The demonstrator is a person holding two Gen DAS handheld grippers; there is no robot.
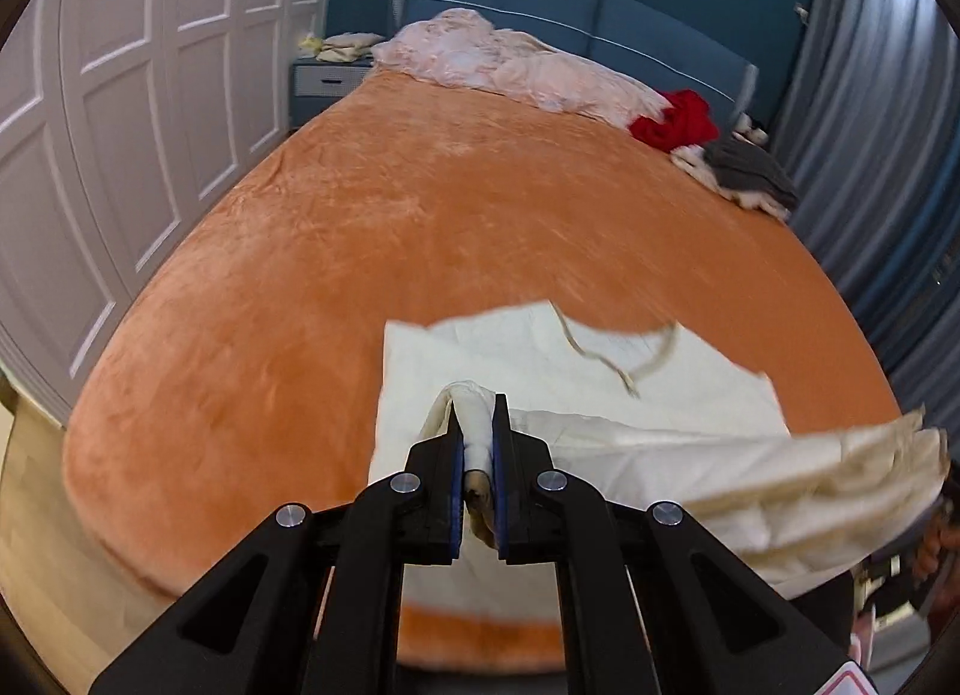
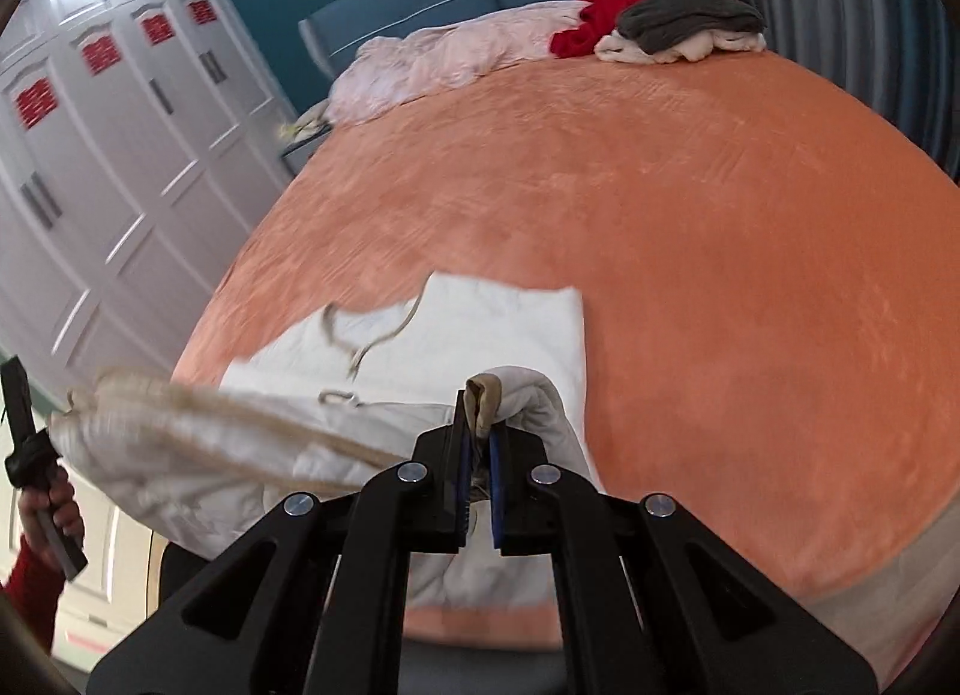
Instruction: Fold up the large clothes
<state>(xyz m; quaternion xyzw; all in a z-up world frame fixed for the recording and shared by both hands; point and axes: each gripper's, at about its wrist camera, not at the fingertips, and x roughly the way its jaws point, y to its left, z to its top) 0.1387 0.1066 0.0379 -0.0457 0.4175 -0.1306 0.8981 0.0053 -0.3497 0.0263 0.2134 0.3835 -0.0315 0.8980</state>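
A cream garment (image 1: 540, 371) with drawstrings lies partly on the near end of the orange bed (image 1: 372, 227). My left gripper (image 1: 478, 413) is shut on a bunched edge of it, raised above the bed. The cloth stretches off to the right, blurred. In the right wrist view the same cream garment (image 2: 480, 329) has its other edge pinched in my shut right gripper (image 2: 480, 413). From there the fabric runs left toward the other handle, held by a hand (image 2: 51, 506) in a red sleeve.
A pink quilt (image 1: 510, 62) is heaped by the blue headboard (image 1: 600, 11). Red clothing (image 1: 675, 122) and a grey and white pile (image 1: 744, 170) sit at the far right corner. White wardrobe doors (image 1: 108, 95) line the left side. Grey curtains (image 1: 870, 125) hang on the right.
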